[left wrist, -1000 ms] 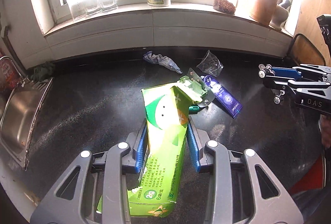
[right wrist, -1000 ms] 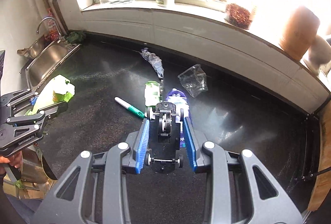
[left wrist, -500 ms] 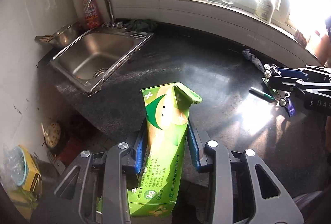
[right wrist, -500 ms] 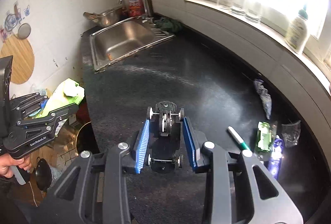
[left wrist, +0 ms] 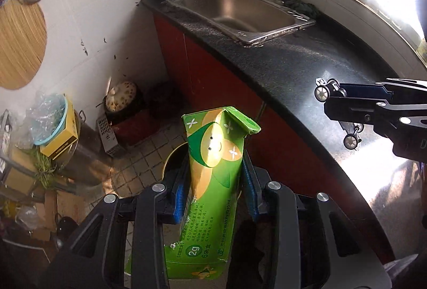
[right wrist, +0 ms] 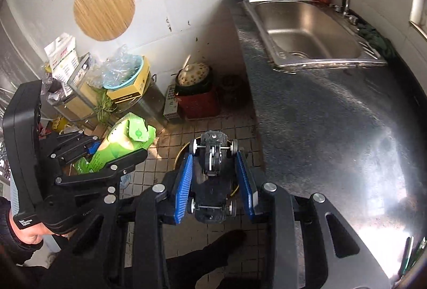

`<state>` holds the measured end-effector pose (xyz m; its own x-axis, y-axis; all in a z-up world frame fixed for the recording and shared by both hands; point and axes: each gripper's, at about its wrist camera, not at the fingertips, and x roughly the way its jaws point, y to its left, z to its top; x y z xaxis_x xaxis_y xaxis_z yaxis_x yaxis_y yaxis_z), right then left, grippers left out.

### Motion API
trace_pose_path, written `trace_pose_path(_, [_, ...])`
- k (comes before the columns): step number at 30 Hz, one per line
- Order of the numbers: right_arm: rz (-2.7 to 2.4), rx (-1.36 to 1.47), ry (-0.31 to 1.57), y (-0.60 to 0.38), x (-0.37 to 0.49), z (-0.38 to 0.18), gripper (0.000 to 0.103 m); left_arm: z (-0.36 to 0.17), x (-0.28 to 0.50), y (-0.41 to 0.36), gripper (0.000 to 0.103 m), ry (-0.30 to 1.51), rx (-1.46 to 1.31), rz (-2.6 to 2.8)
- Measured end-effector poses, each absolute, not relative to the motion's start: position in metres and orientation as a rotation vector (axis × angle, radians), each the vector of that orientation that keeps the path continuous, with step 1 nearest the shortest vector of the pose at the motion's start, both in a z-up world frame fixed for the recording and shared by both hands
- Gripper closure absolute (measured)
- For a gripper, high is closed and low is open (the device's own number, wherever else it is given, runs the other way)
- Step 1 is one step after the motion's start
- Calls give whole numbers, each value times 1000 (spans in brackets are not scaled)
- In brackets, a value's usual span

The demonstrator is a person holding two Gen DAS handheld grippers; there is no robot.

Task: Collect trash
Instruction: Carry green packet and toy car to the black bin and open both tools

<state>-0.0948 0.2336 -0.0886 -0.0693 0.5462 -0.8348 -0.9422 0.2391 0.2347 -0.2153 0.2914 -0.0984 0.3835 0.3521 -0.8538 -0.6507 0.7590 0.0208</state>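
My left gripper (left wrist: 213,182) is shut on a green carton (left wrist: 210,182) and holds it upright over the tiled floor, above a round dark bin with a yellow rim (left wrist: 170,158). It also shows in the right wrist view (right wrist: 117,150), carton (right wrist: 125,139) in its jaws. My right gripper (right wrist: 213,171) is shut on a black toy car (right wrist: 213,174), held upside down with its wheels showing, above the same bin rim (right wrist: 182,153). In the left wrist view the right gripper (left wrist: 344,113) sits over the counter edge.
A black stone counter (left wrist: 307,49) with a steel sink (left wrist: 240,11) runs along the right. On the floor stand a red crate with a pot (right wrist: 197,91), a metal drum with a yellow box and basin (left wrist: 56,129), and clutter at left.
Both grippers have swung left from the counter by the window, past the sink, to over the floor and the bin. Each keeps its object.
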Motion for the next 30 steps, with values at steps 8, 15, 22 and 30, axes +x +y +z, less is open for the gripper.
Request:
trace_pose_path(8, [1340,-574,1124,303,-117,-155,69,-176,-238,328,68,991,-497,690])
trace_pose_path(15, [1320,-634,1174,334,-114,-199,69,-229,-232,354,68,993,-553,691])
trace_pose_path(22, [1325,-634,1213,350,-108,-215,40,-248,-235,364,22,983,-555,690])
trace_pose_path(30, [1337,-600,1167,330,-104,-186,24,-230,-246,356,17,980,-503,716])
